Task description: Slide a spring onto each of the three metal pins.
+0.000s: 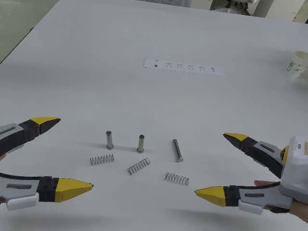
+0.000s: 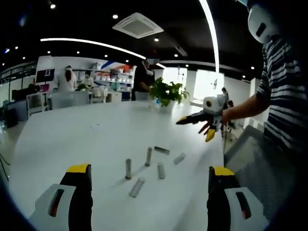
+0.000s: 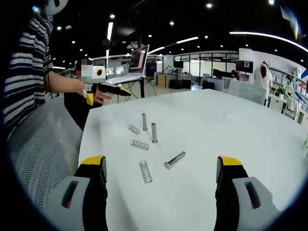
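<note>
Springs [image 1: 138, 166] loose on the desk [image 1: 96, 72], 3 in a row, not yet threaded; behind them 3 pins [image 1: 141, 143], 2 upright, the 3rd flat on its side at the right. Left gripper [image 1: 76, 152] and right gripper [image 1: 210, 163] low at either side, jaws of both spread wide, pinching nothing. Best to pinch a spring near 1 end, steady an upright pin with the other jaws, line up the axes, then slide down. Hard to make out: coil ends, pin heads. Gripper bodies cut off at the head view's edges.
</note>
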`<state>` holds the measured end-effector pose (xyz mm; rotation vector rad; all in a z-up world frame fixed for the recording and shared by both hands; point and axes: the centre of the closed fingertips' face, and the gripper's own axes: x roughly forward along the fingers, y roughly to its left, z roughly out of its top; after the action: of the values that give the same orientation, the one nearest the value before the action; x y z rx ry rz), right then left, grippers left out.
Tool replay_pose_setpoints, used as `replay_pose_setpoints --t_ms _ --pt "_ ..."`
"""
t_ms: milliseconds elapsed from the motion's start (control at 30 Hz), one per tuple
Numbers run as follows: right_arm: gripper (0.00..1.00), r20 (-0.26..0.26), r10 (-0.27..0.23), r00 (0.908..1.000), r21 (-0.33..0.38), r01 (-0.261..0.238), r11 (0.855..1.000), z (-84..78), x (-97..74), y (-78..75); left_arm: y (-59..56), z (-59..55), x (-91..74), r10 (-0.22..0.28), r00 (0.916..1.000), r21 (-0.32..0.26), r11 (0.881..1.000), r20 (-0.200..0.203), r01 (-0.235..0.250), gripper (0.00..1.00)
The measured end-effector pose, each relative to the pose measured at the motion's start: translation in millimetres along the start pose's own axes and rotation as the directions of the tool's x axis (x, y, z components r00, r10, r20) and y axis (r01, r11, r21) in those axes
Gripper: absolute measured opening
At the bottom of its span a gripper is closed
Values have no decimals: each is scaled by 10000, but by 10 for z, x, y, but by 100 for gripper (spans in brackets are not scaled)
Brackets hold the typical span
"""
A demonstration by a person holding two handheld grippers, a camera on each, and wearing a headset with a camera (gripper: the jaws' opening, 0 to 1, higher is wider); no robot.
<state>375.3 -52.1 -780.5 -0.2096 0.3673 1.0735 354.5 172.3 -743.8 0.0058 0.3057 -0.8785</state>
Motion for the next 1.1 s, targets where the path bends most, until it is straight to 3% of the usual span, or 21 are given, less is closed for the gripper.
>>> replay_pose_setpoints --t_ms 1100 --pt "95 -108 -26 9999 -22 26 10000 -14 -13 -2 -3 -4 -36 96 9999 -41 9999 -36 -96 98"
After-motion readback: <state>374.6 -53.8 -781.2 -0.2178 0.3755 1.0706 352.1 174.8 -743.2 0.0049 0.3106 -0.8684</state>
